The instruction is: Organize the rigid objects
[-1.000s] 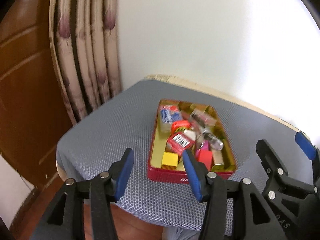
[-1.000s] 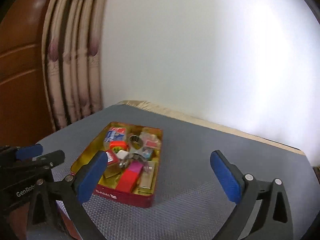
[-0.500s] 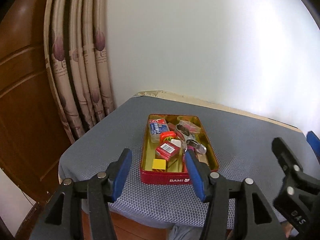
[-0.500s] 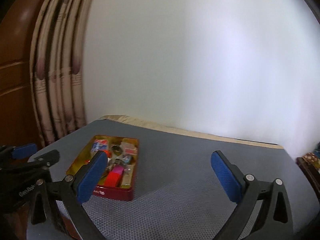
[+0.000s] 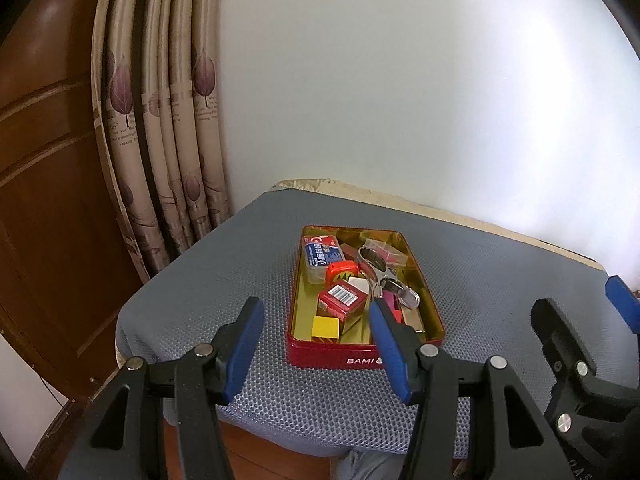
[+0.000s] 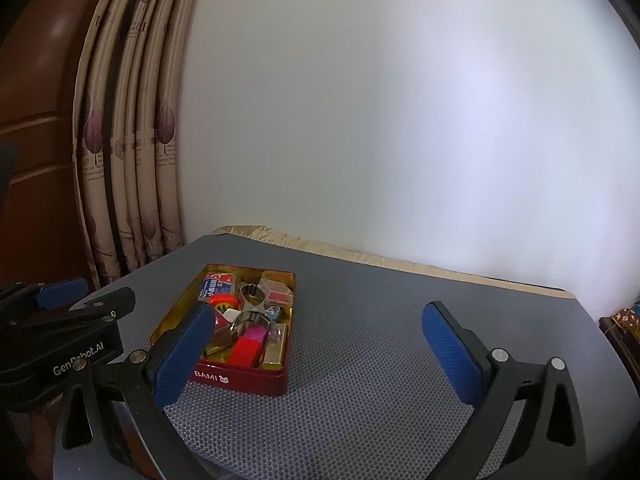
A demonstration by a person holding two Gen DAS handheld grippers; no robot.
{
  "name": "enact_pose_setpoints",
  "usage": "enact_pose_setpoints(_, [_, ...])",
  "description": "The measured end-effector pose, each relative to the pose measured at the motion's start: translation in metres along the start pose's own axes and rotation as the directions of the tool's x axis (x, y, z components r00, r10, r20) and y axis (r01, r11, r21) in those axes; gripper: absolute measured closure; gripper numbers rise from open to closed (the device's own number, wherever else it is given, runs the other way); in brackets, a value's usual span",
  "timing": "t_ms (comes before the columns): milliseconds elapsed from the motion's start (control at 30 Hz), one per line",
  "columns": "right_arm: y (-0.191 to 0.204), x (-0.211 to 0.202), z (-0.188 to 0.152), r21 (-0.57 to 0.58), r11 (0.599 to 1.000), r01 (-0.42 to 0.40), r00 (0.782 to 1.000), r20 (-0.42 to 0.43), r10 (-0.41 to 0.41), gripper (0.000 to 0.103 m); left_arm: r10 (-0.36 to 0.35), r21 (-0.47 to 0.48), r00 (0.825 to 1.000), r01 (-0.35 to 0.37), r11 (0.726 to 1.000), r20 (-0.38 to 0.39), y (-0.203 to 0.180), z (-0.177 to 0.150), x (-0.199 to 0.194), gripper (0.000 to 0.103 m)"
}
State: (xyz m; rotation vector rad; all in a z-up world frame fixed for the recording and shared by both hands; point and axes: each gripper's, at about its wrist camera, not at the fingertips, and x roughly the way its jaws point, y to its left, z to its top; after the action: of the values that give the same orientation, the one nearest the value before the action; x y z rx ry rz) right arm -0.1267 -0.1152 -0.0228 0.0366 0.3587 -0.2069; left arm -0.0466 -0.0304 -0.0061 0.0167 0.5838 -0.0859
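Observation:
A red tin [image 5: 360,360] marked BAMI sits on the grey mat, holding several small items. Among them are a blue-and-white box [image 5: 322,256], a red barcode box [image 5: 342,300], a yellow cube [image 5: 325,327] and a shiny metal clip [image 5: 384,276]. My left gripper [image 5: 314,308] hovers in front of the tin's near edge, open and empty. In the right wrist view the tin [image 6: 240,376] lies low on the left, with a pink-red block [image 6: 248,344] inside. My right gripper [image 6: 318,312] stands wide open over bare mat, just right of the tin.
The grey mesh mat [image 5: 208,292] covers a small table against a white wall. A patterned curtain [image 5: 168,120] and a wooden door [image 5: 48,200] stand on the left. Dark furniture [image 6: 620,332] sits past the table's right edge.
Both grippers have drawn back and risen a little, so the tin looks smaller and farther. More of the wall and curtain shows. Both stay open and empty.

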Motion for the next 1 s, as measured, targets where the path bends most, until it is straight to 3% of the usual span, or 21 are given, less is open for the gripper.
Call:
enact_pose_setpoints(467, [0.003,0.0,-0.002,-0.013,1.0,-0.01,1.0,-0.002,0.01,0.0,-0.008,-0.035,1.0,0.007,0.999,-0.024,0.007,0.001,0.005,0.047])
enact_pose_setpoints(1000, [0.006,0.004,-0.003,-0.02,1.0,-0.018,1.0,-0.017,0.018,0.0,0.004,-0.051,1.0,-0.003,0.999,0.014,0.012,0.003,0.0,0.047])
